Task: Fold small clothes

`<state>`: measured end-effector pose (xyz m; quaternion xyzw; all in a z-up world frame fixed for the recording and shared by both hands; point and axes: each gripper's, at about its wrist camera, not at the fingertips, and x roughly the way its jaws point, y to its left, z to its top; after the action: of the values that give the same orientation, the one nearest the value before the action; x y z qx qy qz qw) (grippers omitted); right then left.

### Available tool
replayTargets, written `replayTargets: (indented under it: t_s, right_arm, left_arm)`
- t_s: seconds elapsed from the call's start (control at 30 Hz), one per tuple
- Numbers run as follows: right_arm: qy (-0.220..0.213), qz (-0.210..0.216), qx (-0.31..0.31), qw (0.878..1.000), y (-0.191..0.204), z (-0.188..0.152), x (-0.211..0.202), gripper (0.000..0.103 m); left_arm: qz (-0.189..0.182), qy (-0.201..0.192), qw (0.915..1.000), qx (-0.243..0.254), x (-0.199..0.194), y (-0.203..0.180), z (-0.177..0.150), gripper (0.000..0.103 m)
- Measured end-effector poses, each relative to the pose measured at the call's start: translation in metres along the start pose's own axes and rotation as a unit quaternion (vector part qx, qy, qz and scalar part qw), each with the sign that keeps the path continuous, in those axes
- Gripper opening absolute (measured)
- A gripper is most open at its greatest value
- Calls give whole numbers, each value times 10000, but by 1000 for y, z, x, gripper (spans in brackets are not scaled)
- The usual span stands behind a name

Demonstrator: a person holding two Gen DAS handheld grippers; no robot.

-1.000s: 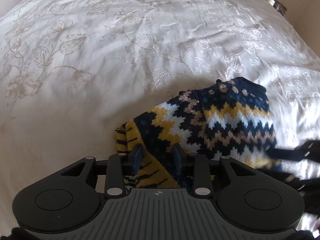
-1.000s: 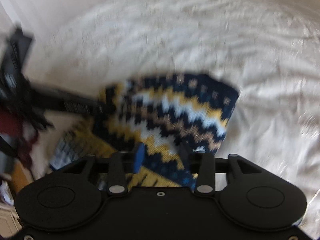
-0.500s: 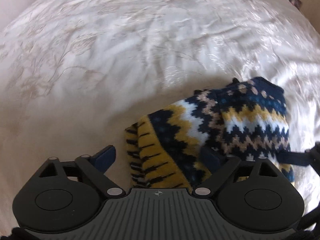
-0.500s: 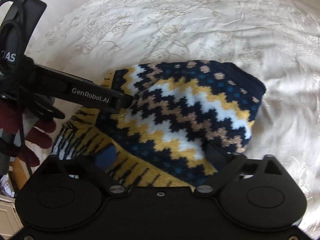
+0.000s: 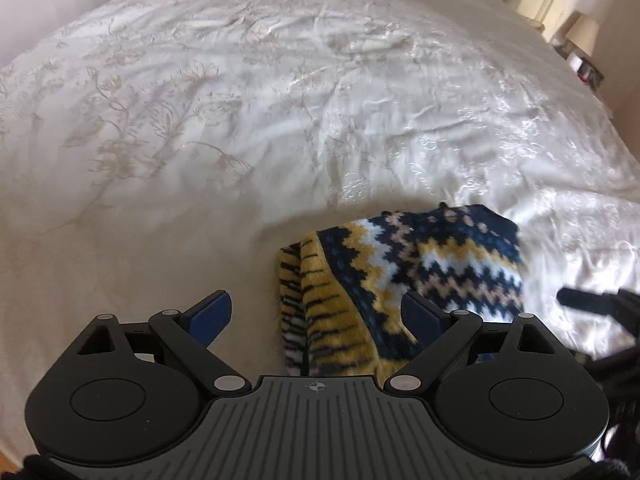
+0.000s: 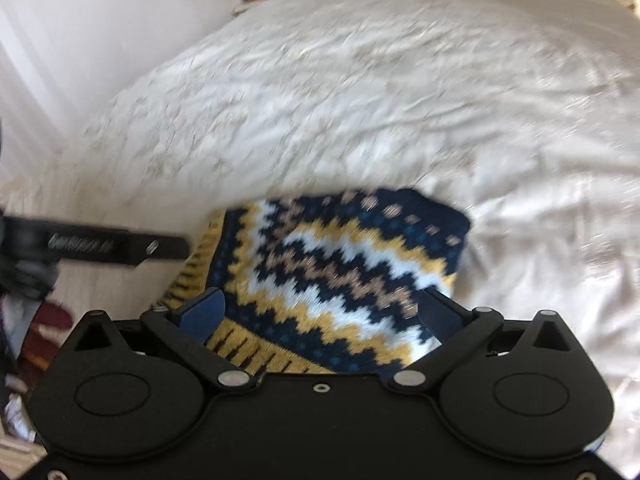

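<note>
Folded sweater [image 6: 344,276] lying on the white bedspread [image 5: 280,120], long axis across the bed, yellow hem toward the cameras. Left gripper [image 5: 316,316] and right gripper [image 6: 320,312], jaws just spread wide, hold nothing; the sweater lies free below them.

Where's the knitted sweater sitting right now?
The sweater lies folded on the white bedspread, low and right of centre in the left wrist view, below both open grippers.

A big bed [image 5: 280,120] has a white flowery cover. A small lamp [image 5: 582,34] stands beside the bed's far corner.
</note>
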<state>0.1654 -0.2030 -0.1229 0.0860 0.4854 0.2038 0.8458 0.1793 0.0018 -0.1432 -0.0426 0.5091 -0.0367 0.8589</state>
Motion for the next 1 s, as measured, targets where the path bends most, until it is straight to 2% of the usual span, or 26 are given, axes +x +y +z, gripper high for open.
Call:
replayTargets:
  t_s: [0.17, 0.3, 0.43, 0.63, 0.73, 0.93, 1.0]
  right_arm:
    - [-196, -313, 134, 9992, -1, -2, -28, 102]
    - [-321, -482, 357, 9977, 0, -10, -48, 102]
    - [-442, -702, 589, 9948, 7, -21, -68, 102]
    - [-652, -1014, 996, 9877, 22, -37, -97, 102]
    - [-688, -1170, 1058, 9851, 32, -42, -107, 102]
    - [-716, -1325, 1156, 9818, 54, -54, -120, 102]
    - [-718, -1353, 1166, 9813, 61, -59, -124, 102]
  left_arm:
    - [-100, -189, 9997, 124, -35, -10, -11, 92]
    - [-483, -411, 9980, 4, -65, -12, -19, 92]
    - [-888, -796, 9929, -47, -103, -12, -23, 92]
    - [-1157, -1448, 9827, 61, -156, -6, -20, 92]
    - [-988, -1502, 9835, 218, -169, -9, -21, 92]
    - [117, -1441, 9880, 544, -172, -21, -34, 92]
    - [279, -1299, 9890, 647, -168, -18, -37, 92]
